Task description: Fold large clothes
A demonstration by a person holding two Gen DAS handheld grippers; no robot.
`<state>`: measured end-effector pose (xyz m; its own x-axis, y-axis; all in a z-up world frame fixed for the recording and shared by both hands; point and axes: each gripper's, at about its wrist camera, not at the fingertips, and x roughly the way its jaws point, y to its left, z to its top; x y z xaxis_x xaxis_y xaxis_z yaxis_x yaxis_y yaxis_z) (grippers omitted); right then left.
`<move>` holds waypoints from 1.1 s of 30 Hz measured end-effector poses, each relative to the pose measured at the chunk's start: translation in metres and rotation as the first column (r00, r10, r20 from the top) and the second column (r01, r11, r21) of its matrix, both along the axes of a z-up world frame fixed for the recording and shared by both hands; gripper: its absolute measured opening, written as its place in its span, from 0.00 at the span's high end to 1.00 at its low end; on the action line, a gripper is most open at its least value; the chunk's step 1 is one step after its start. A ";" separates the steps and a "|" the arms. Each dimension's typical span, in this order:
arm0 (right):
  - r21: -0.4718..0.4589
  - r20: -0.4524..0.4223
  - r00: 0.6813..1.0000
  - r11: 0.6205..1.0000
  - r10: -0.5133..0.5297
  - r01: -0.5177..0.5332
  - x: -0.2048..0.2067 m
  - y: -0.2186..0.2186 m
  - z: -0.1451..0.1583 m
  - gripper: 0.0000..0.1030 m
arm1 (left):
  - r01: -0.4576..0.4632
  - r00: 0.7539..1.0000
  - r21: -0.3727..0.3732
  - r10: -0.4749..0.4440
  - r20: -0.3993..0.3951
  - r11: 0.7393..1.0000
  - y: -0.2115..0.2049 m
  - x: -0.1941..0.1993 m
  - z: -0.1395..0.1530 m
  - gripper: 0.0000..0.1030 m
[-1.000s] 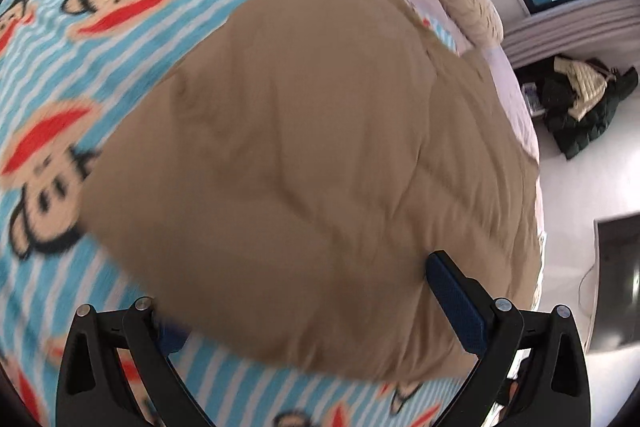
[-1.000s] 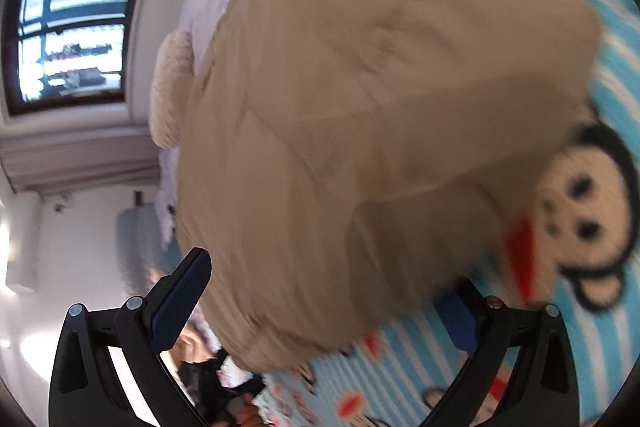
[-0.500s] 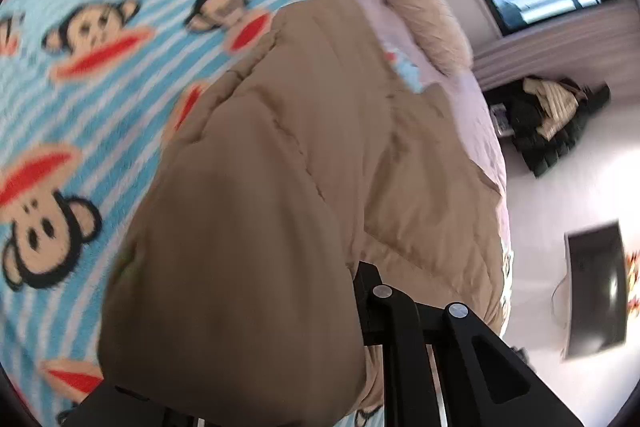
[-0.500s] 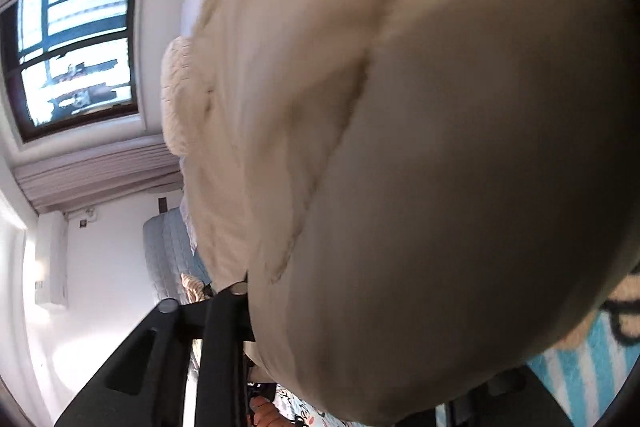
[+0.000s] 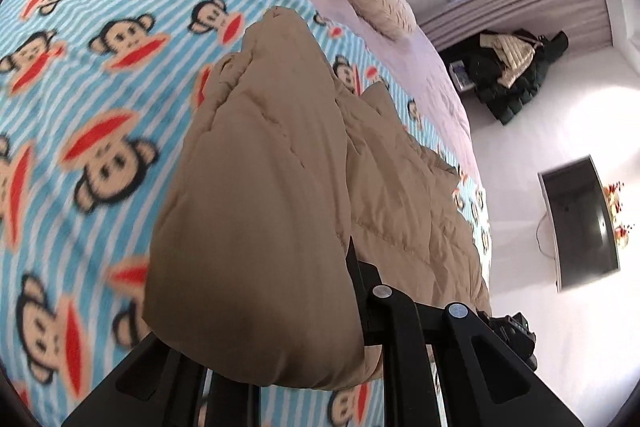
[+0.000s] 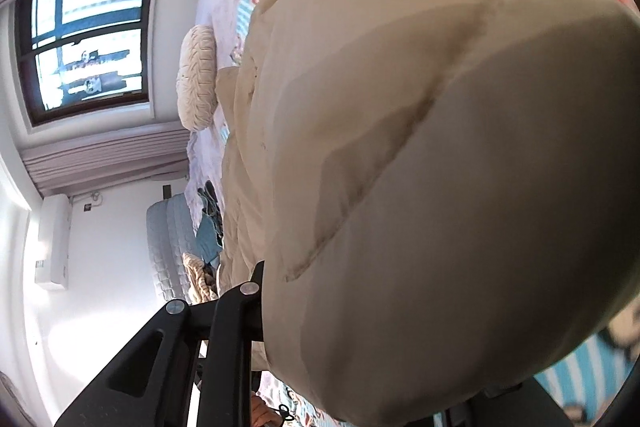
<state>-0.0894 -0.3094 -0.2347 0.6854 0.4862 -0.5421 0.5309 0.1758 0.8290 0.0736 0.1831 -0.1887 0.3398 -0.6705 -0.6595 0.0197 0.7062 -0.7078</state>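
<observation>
Both wrist views close above bed, sharing tan quilted coat (image 5: 280,187), cream pillow (image 6: 198,79).

The tan quilted puffer coat (image 5: 280,187) lies bunched on the bed, its puffy near edge lifted.

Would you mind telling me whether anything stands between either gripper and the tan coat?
Nothing visible does: the left gripper and right gripper are each shut on the tan coat, which bulges over their fingers.

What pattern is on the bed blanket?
Blue and white stripes with cartoon monkey faces on the blanket, clearest in the left wrist view.
</observation>
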 end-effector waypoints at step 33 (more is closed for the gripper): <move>-0.246 -0.296 0.916 0.905 0.271 -0.348 -0.069 -0.003 0.070 0.66 | -0.151 0.980 0.447 0.194 -0.052 0.882 0.092 -0.210 0.034 0.68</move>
